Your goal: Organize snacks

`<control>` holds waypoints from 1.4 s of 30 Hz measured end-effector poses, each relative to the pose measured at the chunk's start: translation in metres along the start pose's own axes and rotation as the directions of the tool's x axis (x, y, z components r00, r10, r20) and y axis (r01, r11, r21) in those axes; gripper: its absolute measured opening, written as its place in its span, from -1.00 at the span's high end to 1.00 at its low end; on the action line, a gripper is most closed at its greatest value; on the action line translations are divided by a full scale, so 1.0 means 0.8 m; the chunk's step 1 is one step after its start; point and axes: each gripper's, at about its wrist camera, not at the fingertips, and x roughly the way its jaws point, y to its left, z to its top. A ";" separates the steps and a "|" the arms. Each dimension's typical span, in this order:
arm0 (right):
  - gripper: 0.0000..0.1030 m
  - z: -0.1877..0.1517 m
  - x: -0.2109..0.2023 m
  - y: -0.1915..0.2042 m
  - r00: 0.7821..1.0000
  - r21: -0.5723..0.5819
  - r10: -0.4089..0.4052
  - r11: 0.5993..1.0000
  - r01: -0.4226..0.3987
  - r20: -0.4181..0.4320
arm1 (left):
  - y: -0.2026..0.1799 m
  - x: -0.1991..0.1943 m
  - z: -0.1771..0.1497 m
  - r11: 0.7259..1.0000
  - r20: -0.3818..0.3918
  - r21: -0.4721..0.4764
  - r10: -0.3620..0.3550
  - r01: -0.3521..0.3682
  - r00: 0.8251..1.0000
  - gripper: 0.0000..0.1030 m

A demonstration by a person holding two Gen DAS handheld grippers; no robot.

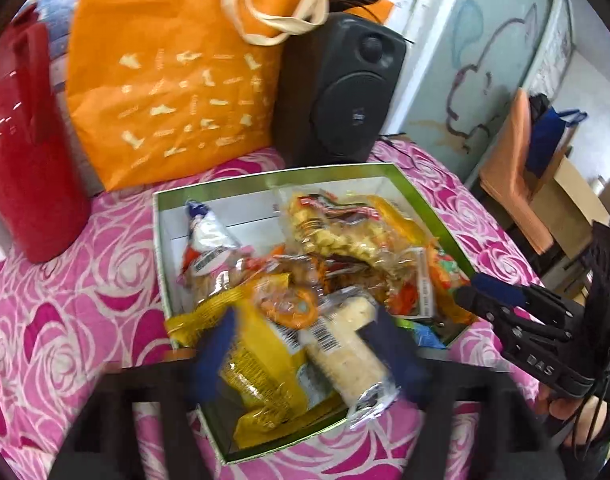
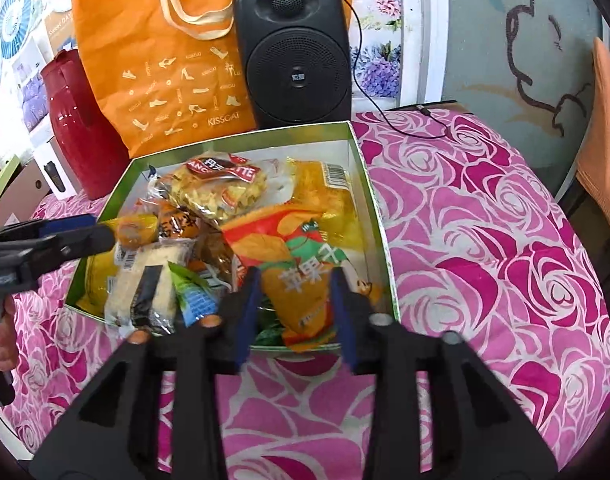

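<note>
A: Two sets of tongs hover at the near edge of the shallow green-rimmed cardboard box (image 2: 369,168), which sits on the tabletop covered in a pink rose-patterned cloth (image 2: 485,240). Nearly every snack already lies inside it.

B: What are the right tongs (image 2: 295,316) doing?

A: Their blue-padded fingers (image 2: 247,320) stand apart on either side of an orange and green dried-fruit packet (image 2: 301,280) at the box's near right corner. I cannot tell whether the pads touch it; they look open around it, not squeezing.

B: And the left tongs (image 1: 305,364)?

A: Also spread, blurred, straddling a clear-wrapped pale biscuit bar (image 1: 345,356) and a yellow foil packet (image 1: 261,364) that lie at the near left corner of the box. In the right wrist view their tips look close together from the side, but the left view shows a wide gap.

B: So which step is this?

A: I judge it as the tidying stage: packets are gathered in the box, and each hand is settling or choosing one. The next move likely calls for closing on a single packet without snagging its neighbours, since the wrappers overlap and slide.

B: Anything behind?

A: An orange tote bag (image 2: 165,72), a black speaker (image 2: 293,48) and a red jug (image 2: 77,120), all clear of the box.
</note>
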 end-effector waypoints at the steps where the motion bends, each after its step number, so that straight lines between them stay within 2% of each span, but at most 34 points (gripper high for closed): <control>1: 0.14 -0.004 -0.001 -0.002 1.000 0.014 0.008 1.000 -0.008 -0.004 | 0.000 -0.002 -0.002 1.000 0.016 -0.006 0.020 -0.020 1.000 -0.67; 3: 0.14 -0.008 -0.002 -0.005 1.000 0.030 0.016 0.999 -0.016 -0.009 | 0.002 -0.002 -0.004 0.999 0.016 -0.009 0.039 -0.039 0.999 -0.68; 5: 0.40 -0.012 0.000 -0.007 1.000 0.044 0.024 0.999 -0.023 -0.019 | 0.004 -0.002 -0.006 0.999 0.008 -0.020 0.051 -0.050 0.999 -0.68; 7: 0.48 -0.012 0.007 -0.006 0.999 0.040 0.027 0.999 -0.025 -0.033 | 0.005 -0.002 -0.008 0.998 0.006 -0.027 0.061 -0.061 0.998 -0.68; 13: 0.49 -0.011 0.016 -0.002 0.999 0.041 0.032 0.999 -0.030 -0.039 | 0.005 -0.017 -0.015 0.996 0.020 -0.026 0.087 -0.087 0.996 -0.68; 15: 0.31 -0.011 0.004 0.001 0.999 0.025 0.047 0.999 -0.047 -0.018 | 0.004 -0.030 -0.016 0.995 0.042 -0.027 0.102 -0.101 0.994 -0.68; 16: -0.07 -0.011 -0.004 0.004 0.999 0.011 0.049 0.999 -0.049 -0.014 | 0.002 -0.036 -0.017 0.994 0.053 -0.028 0.109 -0.108 0.993 -0.68; 17: -0.55 -0.011 -0.012 0.009 0.999 -0.010 0.045 0.999 -0.046 -0.012 | 0.000 -0.044 -0.019 0.993 0.065 -0.029 0.120 -0.119 0.991 -0.68; 19: -0.97 -0.014 -0.027 0.020 0.999 -0.051 0.050 0.997 -0.050 0.002 | -0.006 -0.057 -0.025 0.988 0.080 -0.028 0.152 -0.150 0.985 -0.69; 23: -0.98 -0.023 -0.052 0.037 0.997 -0.108 0.075 0.991 -0.075 -0.008 | -0.020 -0.082 -0.044 0.976 0.093 -0.030 0.217 -0.215 0.972 -0.74; 30: -0.98 -0.051 -0.077 0.041 0.999 -0.097 0.027 0.995 -0.029 -0.027 | -0.032 -0.105 -0.088 0.959 0.084 -0.049 0.282 -0.279 0.956 -0.76; 38: -0.98 -0.087 -0.085 0.044 0.999 -0.061 -0.022 0.998 0.020 -0.046 | -0.038 -0.096 -0.134 0.952 0.008 -0.046 0.303 -0.303 0.953 -0.76; 42: -0.98 -0.094 -0.086 0.051 0.998 -0.073 -0.045 0.996 0.042 -0.044 | -0.040 -0.098 -0.143 0.950 0.000 -0.052 0.307 -0.306 0.952 -0.76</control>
